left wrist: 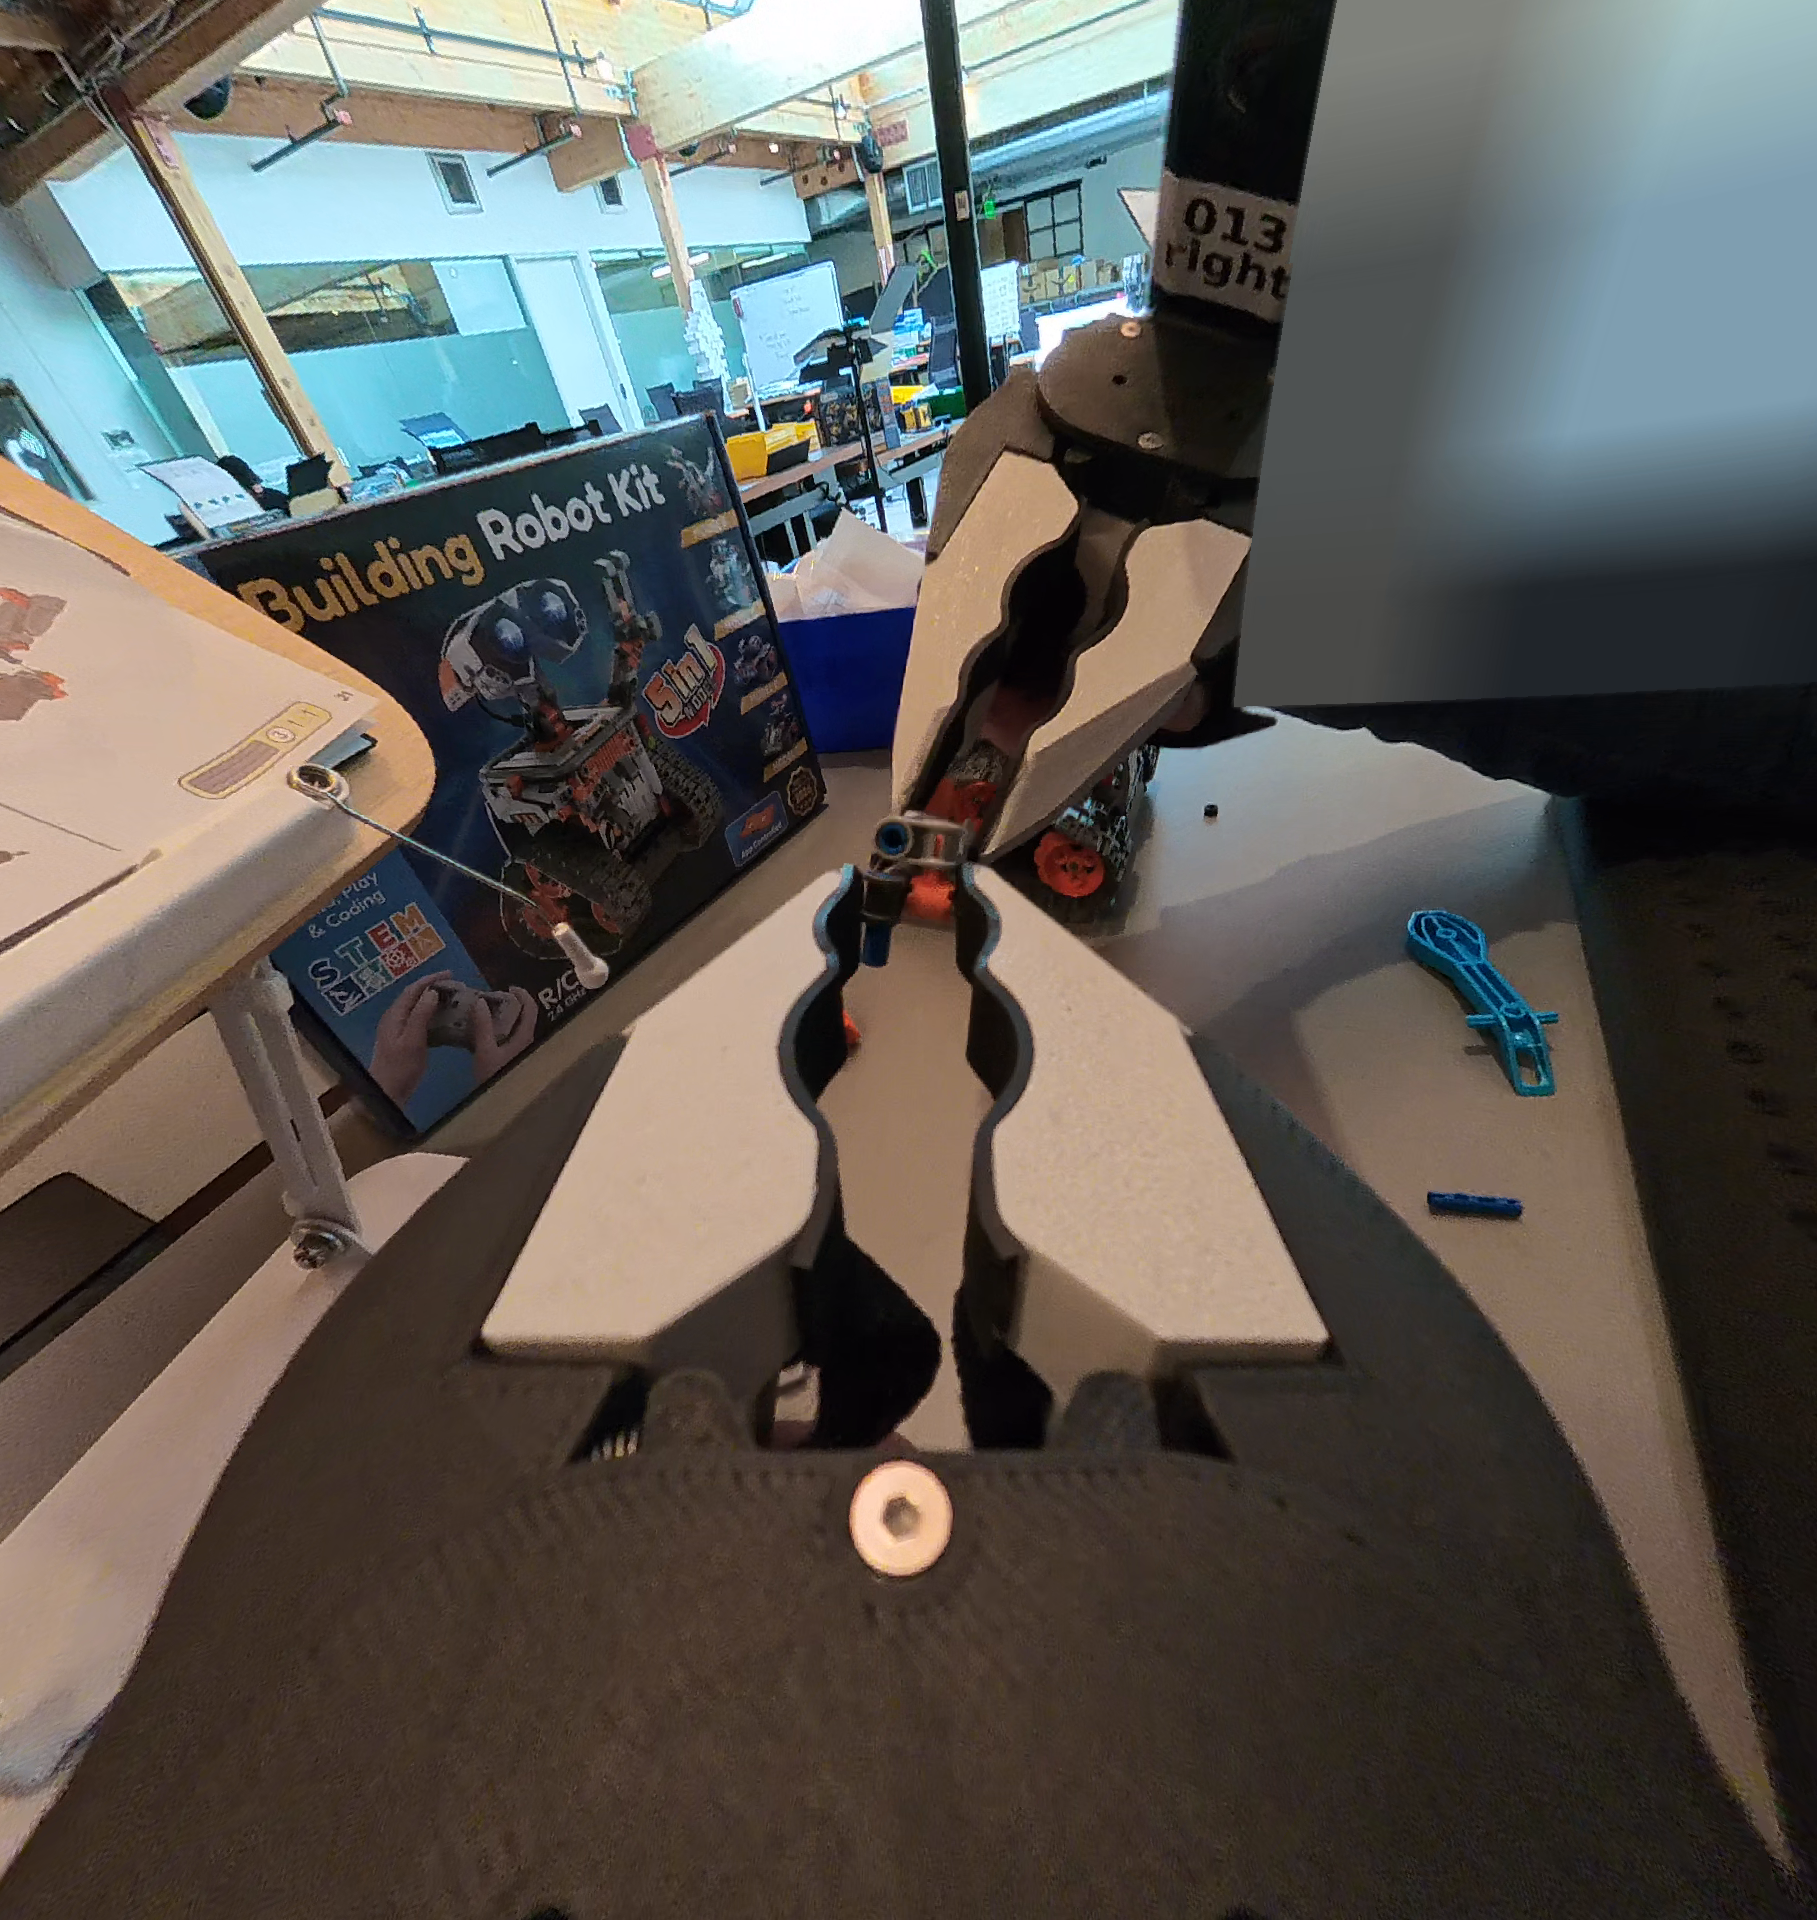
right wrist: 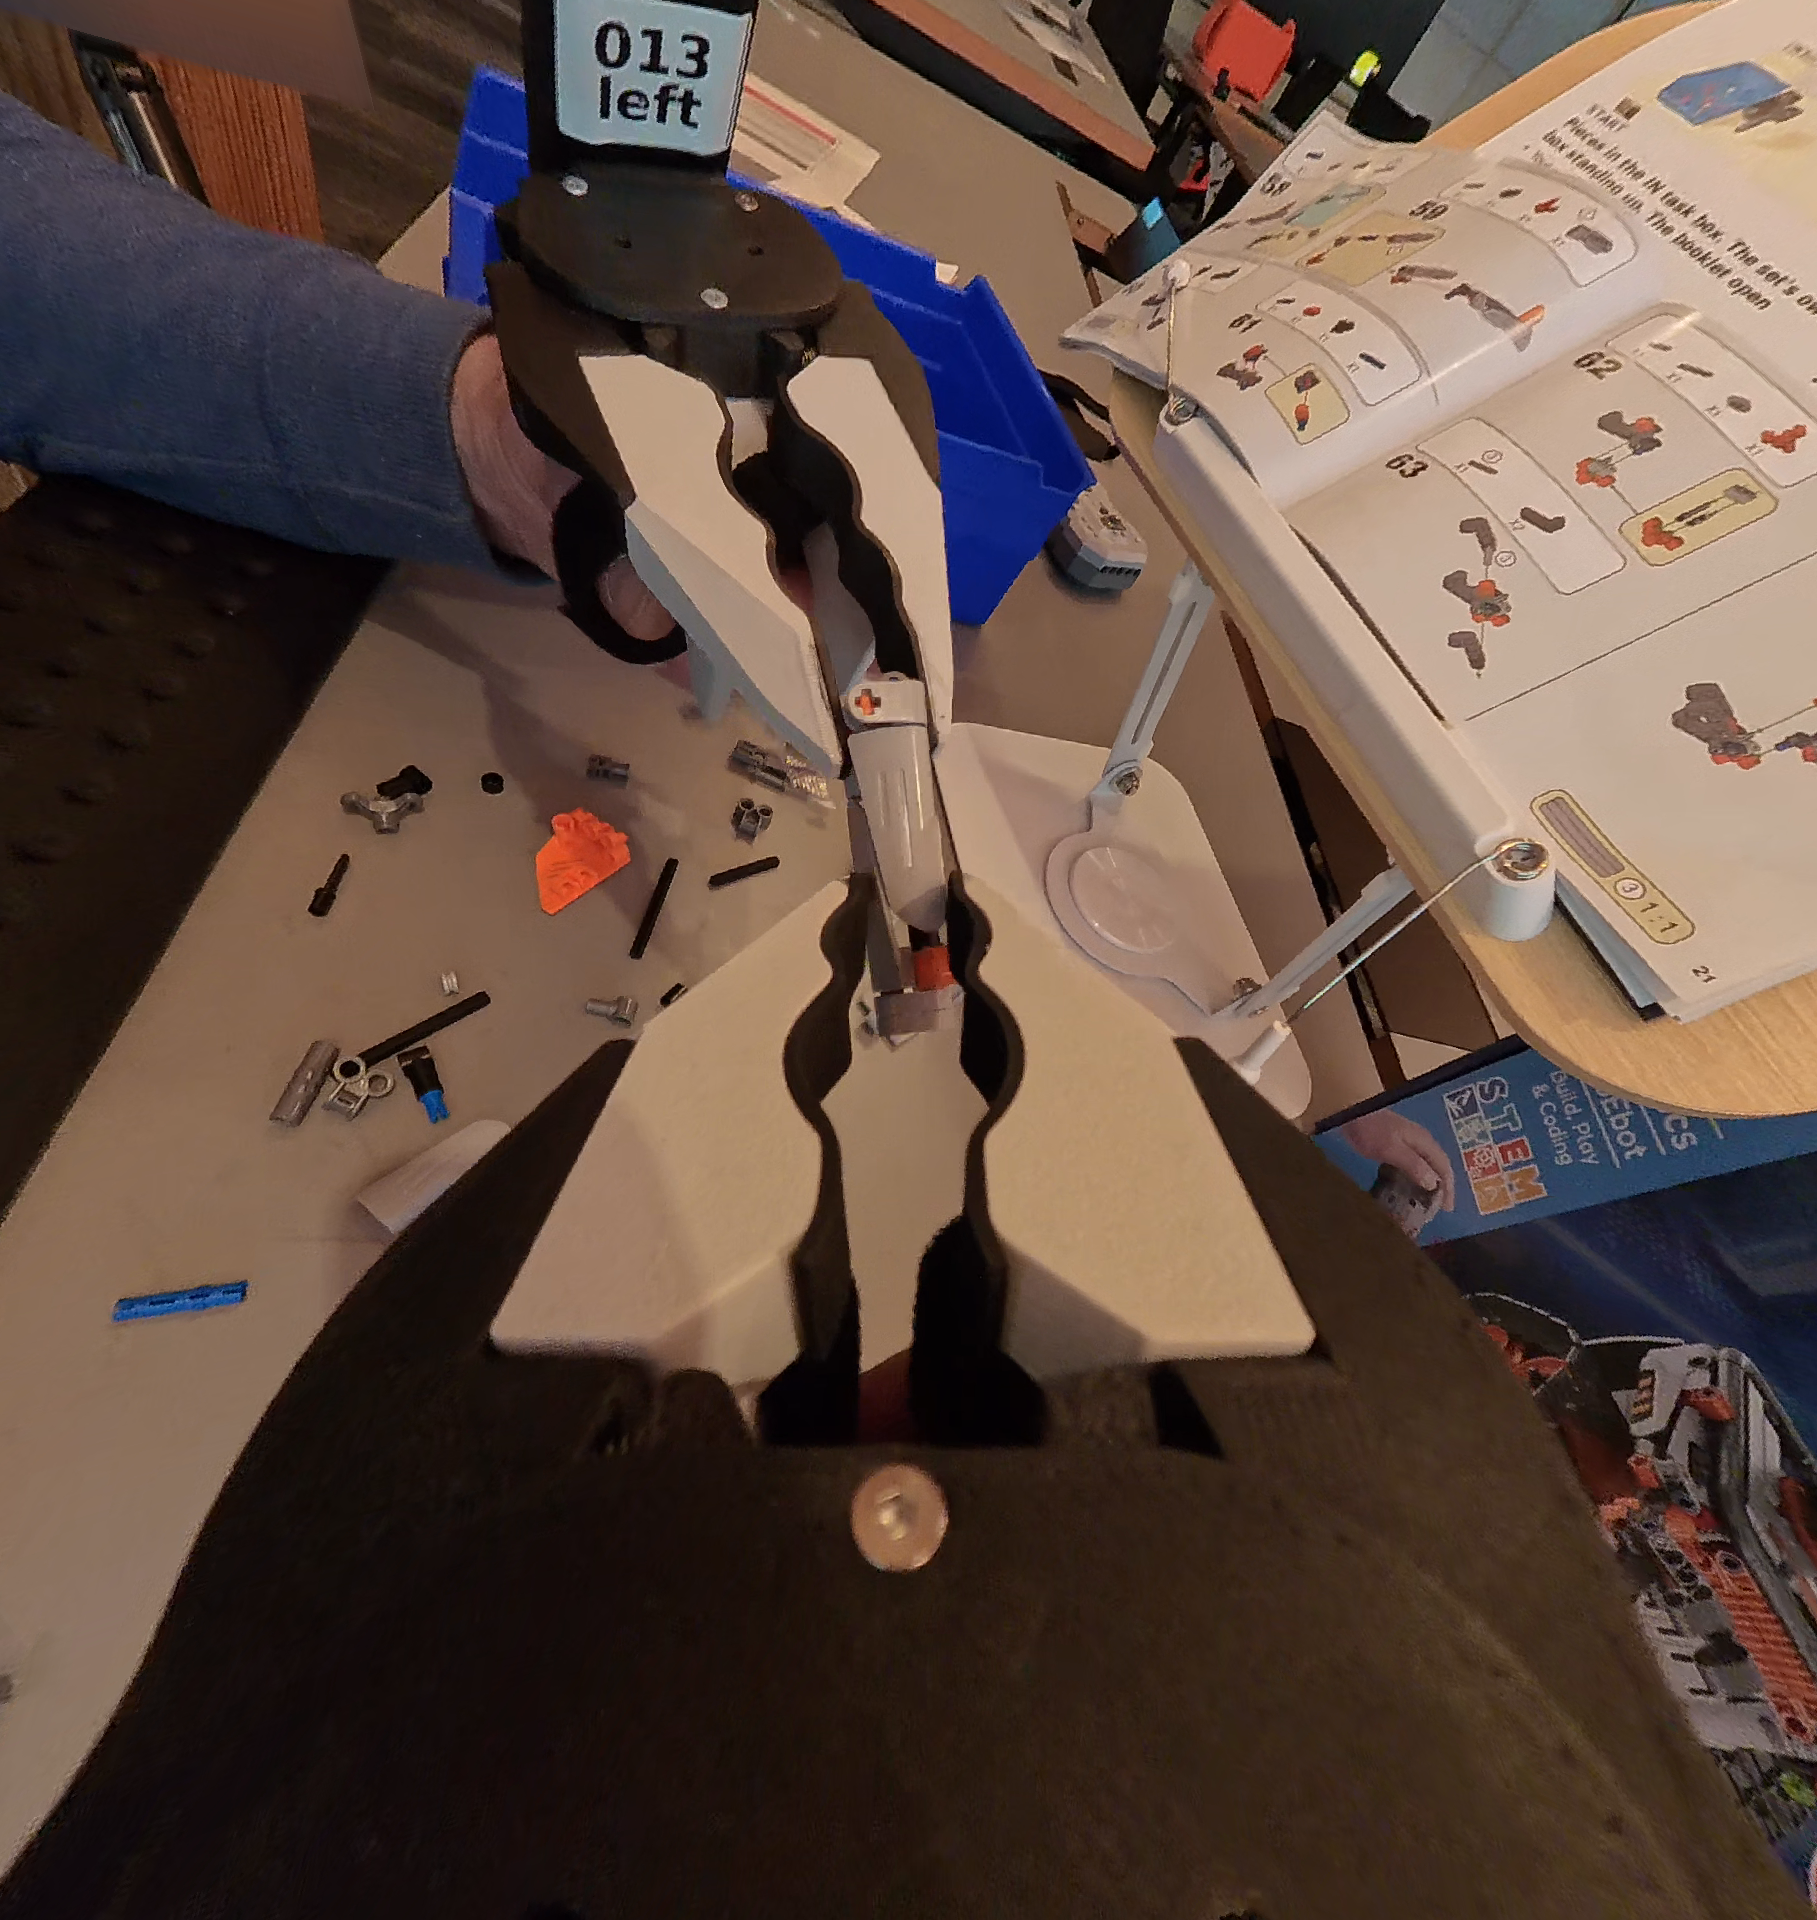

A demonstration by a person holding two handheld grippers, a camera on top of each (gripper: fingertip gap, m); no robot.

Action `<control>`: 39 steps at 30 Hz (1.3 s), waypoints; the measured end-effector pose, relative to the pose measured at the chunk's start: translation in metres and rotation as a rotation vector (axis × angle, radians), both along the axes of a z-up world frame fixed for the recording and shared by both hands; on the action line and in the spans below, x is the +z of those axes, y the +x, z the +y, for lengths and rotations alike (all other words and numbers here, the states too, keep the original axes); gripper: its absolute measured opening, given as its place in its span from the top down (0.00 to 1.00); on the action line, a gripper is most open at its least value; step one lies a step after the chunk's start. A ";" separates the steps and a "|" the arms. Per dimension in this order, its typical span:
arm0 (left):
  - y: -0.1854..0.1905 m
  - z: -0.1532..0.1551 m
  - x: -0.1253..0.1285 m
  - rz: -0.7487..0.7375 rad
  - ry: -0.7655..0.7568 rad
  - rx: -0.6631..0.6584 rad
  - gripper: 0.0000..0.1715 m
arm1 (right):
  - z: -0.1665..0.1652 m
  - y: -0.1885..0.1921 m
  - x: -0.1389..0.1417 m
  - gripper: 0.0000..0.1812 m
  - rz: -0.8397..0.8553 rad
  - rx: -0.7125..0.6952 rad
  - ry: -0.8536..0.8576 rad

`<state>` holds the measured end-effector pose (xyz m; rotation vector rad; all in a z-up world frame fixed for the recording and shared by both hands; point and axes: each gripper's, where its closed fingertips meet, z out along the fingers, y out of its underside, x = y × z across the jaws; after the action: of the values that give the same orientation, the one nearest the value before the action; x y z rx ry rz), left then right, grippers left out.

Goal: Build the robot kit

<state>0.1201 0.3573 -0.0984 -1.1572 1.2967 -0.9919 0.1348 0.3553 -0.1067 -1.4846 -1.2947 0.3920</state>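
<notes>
A long white and grey brick-built assembly (right wrist: pixel 902 821) with orange parts is held in the air between both grippers. My right gripper (right wrist: pixel 906 902) is shut on its near end, by an orange and grey block. My left gripper (right wrist: pixel 883 727) comes from above, a person's hand on it, and is shut on the far end at a grey connector. In the left wrist view my left gripper (left wrist: pixel 909 883) grips the grey connector with a blue pin (left wrist: pixel 919 844), and my right gripper (left wrist: pixel 951 831) meets it tip to tip. A tracked part with orange wheels (left wrist: pixel 1072 860) shows behind it.
A kit box (left wrist: pixel 530 748) stands at the back. An open instruction booklet on a stand (right wrist: pixel 1506 520) overhangs the table. A blue bin (right wrist: pixel 966 353) sits behind. Several loose parts, including an orange piece (right wrist: pixel 580 857), a blue beam (right wrist: pixel 179 1301) and a blue tool (left wrist: pixel 1480 997), lie on the table.
</notes>
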 end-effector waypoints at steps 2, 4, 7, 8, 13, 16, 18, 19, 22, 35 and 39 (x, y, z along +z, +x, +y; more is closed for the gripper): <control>-0.001 -0.001 0.004 -0.029 -0.026 -0.013 0.91 | 0.000 -0.001 0.003 0.88 0.018 0.000 0.008; -0.003 0.000 0.010 -0.063 -0.047 -0.015 0.91 | 0.000 -0.001 0.005 0.85 0.027 0.005 0.006; -0.005 0.001 0.012 -0.083 -0.065 -0.021 0.91 | -0.001 -0.002 0.005 0.86 0.028 0.012 0.024; -0.005 0.001 0.013 -0.085 -0.068 -0.026 0.91 | -0.001 -0.003 0.004 0.88 0.030 0.010 0.022; -0.004 -0.002 0.013 -0.095 -0.081 -0.044 0.91 | 0.001 -0.004 0.003 0.92 0.031 -0.001 0.028; -0.005 -0.001 0.012 -0.097 -0.088 -0.049 0.91 | 0.001 -0.004 0.004 0.93 0.044 0.008 0.012; -0.004 -0.001 0.012 -0.095 -0.090 -0.050 0.91 | 0.000 -0.003 0.005 0.93 0.048 0.009 0.016; -0.004 -0.001 0.012 -0.093 -0.089 -0.051 0.91 | 0.000 -0.003 0.005 0.93 0.046 0.011 0.015; -0.004 -0.001 0.011 -0.088 -0.087 -0.048 0.91 | 0.000 -0.002 0.006 0.93 0.040 0.009 0.024; -0.003 0.004 0.005 -0.057 -0.048 -0.008 0.90 | 0.002 0.002 -0.001 0.93 -0.016 -0.008 0.021; -0.002 0.003 0.005 -0.058 -0.045 -0.013 0.90 | 0.002 0.002 -0.002 0.93 -0.029 -0.009 0.025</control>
<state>0.1178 0.3606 -0.0934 -1.1479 1.2429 -1.0616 0.1373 0.3571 -0.1084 -1.4790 -1.3112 0.3484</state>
